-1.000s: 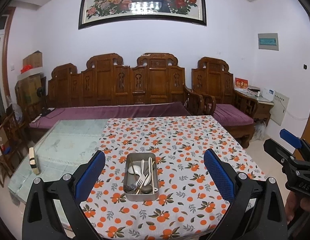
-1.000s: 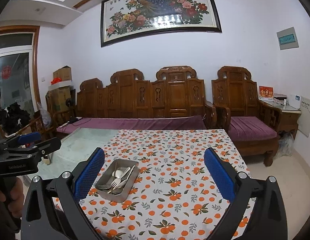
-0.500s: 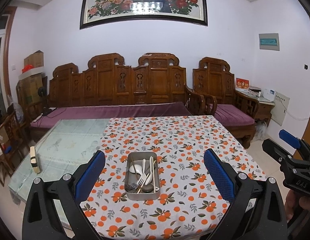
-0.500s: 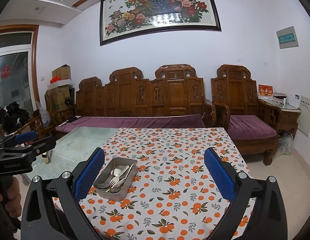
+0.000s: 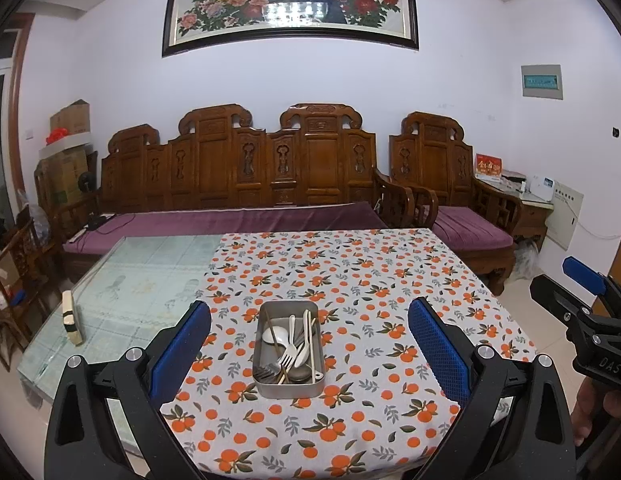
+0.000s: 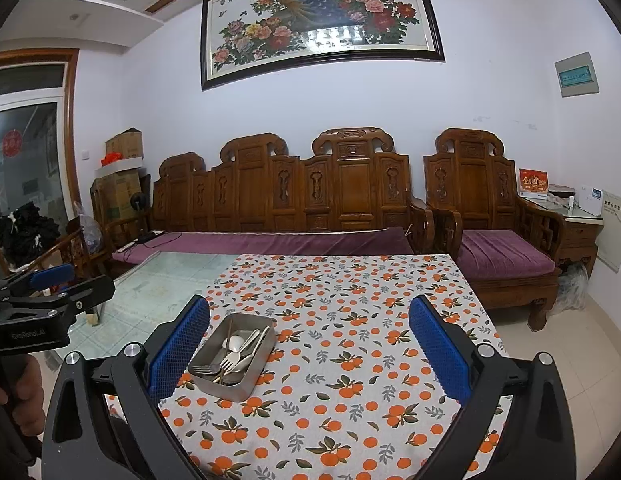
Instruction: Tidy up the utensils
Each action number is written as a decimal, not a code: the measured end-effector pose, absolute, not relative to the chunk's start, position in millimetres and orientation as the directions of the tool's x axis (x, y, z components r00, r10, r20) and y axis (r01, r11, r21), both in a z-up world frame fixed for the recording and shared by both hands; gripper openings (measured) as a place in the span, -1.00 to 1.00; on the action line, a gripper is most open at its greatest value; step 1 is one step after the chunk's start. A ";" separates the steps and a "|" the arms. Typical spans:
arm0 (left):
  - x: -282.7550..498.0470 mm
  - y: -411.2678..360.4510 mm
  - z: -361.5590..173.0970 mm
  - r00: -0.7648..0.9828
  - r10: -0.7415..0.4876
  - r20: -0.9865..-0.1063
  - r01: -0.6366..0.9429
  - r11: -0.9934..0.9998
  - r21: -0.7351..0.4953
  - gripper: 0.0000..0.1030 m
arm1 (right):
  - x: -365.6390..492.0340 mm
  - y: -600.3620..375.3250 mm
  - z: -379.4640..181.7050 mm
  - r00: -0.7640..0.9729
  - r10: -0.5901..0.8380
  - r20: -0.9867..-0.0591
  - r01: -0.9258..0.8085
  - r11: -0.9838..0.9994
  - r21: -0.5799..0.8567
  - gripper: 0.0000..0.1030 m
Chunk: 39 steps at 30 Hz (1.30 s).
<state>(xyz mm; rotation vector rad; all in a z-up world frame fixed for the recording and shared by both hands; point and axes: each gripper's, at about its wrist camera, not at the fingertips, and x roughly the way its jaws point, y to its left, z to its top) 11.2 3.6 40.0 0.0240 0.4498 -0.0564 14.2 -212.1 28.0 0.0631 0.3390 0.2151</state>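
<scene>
Both grippers spread wide, nothing held — utensils all in the metal tin.

Left gripper hovers over the near table edge w/ its blue pads far apart; the metal tin sits between them on the orange-print cloth, holding forks, spoons and chopsticks jumbled together. Right gripper is equally agape, w/ the tin just beside its left pad. Bare glass tabletop lies left of the cloth; a carved wooden bench stands behind.
</scene>
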 end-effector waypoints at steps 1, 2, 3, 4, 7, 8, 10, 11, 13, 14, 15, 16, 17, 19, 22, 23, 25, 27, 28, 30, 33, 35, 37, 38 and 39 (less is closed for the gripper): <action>11.1 3.5 39.8 0.899 -0.050 -0.435 0.060 0.998 0.011 0.85 | 14.2 -212.4 27.6 0.921 0.219 -0.322 -0.198 0.975 0.097 0.95; 11.1 3.5 40.0 0.899 -0.048 -0.435 0.059 0.998 0.012 0.85 | 14.3 -212.3 27.8 0.921 0.219 -0.323 -0.197 0.975 0.098 0.95; 10.8 3.6 39.3 0.900 -0.044 -0.433 0.056 0.998 0.016 0.85 | 14.4 -212.1 27.3 0.920 0.220 -0.323 -0.198 0.975 0.099 0.95; 10.2 3.0 39.1 0.903 -0.037 -0.429 0.052 0.998 0.024 0.85 | 14.6 -212.2 26.6 0.920 0.218 -0.324 -0.196 0.976 0.099 0.95; 9.6 2.3 38.4 0.903 -0.037 -0.428 0.053 0.998 0.024 0.85 | 14.6 -211.8 26.9 0.920 0.219 -0.325 -0.198 0.975 0.097 0.95; 9.4 2.4 38.2 0.903 -0.038 -0.428 0.053 0.998 0.022 0.85 | 14.6 -211.8 26.9 0.920 0.219 -0.324 -0.198 0.975 0.097 0.95; 9.5 2.8 38.0 0.902 -0.039 -0.429 0.053 0.998 0.022 0.85 | 14.5 -211.8 26.5 0.920 0.219 -0.324 -0.198 0.975 0.097 0.95; 9.4 2.9 38.1 0.903 -0.039 -0.428 0.053 0.998 0.022 0.85 | 14.6 -211.8 26.9 0.920 0.219 -0.324 -0.198 0.975 0.097 0.95; 9.4 2.9 38.1 0.903 -0.038 -0.428 0.052 0.998 0.022 0.85 | 14.5 -211.9 26.5 0.921 0.218 -0.324 -0.198 0.976 0.095 0.95; 9.4 3.0 38.1 0.903 -0.038 -0.428 0.053 0.998 0.022 0.85 | 14.7 -211.8 26.8 0.920 0.219 -0.325 -0.198 0.975 0.097 0.95; 9.5 3.0 38.2 0.903 -0.039 -0.428 0.053 0.998 0.022 0.85 | 14.6 -211.6 27.0 0.920 0.219 -0.324 -0.198 0.975 0.097 0.95; 9.4 3.0 38.1 0.903 -0.038 -0.428 0.053 0.998 0.022 0.85 | 14.6 -211.6 27.1 0.920 0.218 -0.324 -0.198 0.976 0.096 0.95; 9.5 3.0 38.1 0.903 -0.038 -0.428 0.053 0.998 0.022 0.85 | 14.6 -211.7 27.1 0.921 0.218 -0.324 -0.197 0.976 0.096 0.95; 9.5 3.0 38.1 0.903 -0.039 -0.429 0.053 0.998 0.022 0.85 | 14.7 -211.9 26.7 0.920 0.218 -0.324 -0.197 0.976 0.098 0.95; 9.4 3.0 38.0 0.903 -0.038 -0.428 0.053 0.998 0.022 0.85 | 14.7 -211.7 27.3 0.920 0.219 -0.324 -0.198 0.975 0.096 0.95; 9.3 3.0 38.1 0.903 -0.038 -0.428 0.053 0.998 0.022 0.85 | 14.7 -211.7 27.2 0.920 0.219 -0.324 -0.198 0.975 0.096 0.95; 9.5 2.6 38.4 0.903 -0.038 -0.428 0.053 0.998 0.022 0.85 | 14.7 -211.6 27.3 0.920 0.219 -0.324 -0.198 0.975 0.096 0.95; 9.5 2.3 38.6 0.904 -0.039 -0.426 0.054 0.998 0.022 0.85 | 14.7 -211.6 27.3 0.920 0.219 -0.324 -0.198 0.975 0.096 0.95; 9.0 2.3 39.0 0.904 -0.040 -0.426 0.054 0.998 0.022 0.85 | 14.7 -211.7 26.8 0.921 0.219 -0.323 -0.198 0.975 0.096 0.95; 9.4 2.1 39.4 0.904 -0.040 -0.425 0.054 0.998 0.022 0.85 | 14.7 -211.7 26.8 0.921 0.219 -0.323 -0.198 0.975 0.097 0.95; 9.6 1.3 39.7 0.905 -0.040 -0.424 0.054 0.998 0.022 0.85 | 14.7 -211.7 27.2 0.920 0.218 -0.324 -0.198 0.976 0.096 0.95; 9.7 1.4 39.7 0.904 -0.040 -0.425 0.055 0.998 0.022 0.85 | 14.7 -211.7 27.0 0.921 0.219 -0.323 -0.198 0.975 0.097 0.95; 9.4 1.4 39.7 0.905 -0.039 -0.424 0.054 0.998 0.022 0.85 | 14.7 -211.6 26.6 0.921 0.218 -0.324 -0.197 0.976 0.096 0.95; 9.4 1.5 39.8 0.905 -0.040 -0.424 0.054 0.998 0.021 0.85 | 14.2 -211.1 27.2 0.921 0.217 -0.323 -0.197 0.976 0.096 0.95; 9.4 1.5 39.6 0.905 -0.041 -0.423 0.055 0.998 0.020 0.85 | 14.2 -211.0 27.1 0.921 0.217 -0.323 -0.196 0.976 0.095 0.95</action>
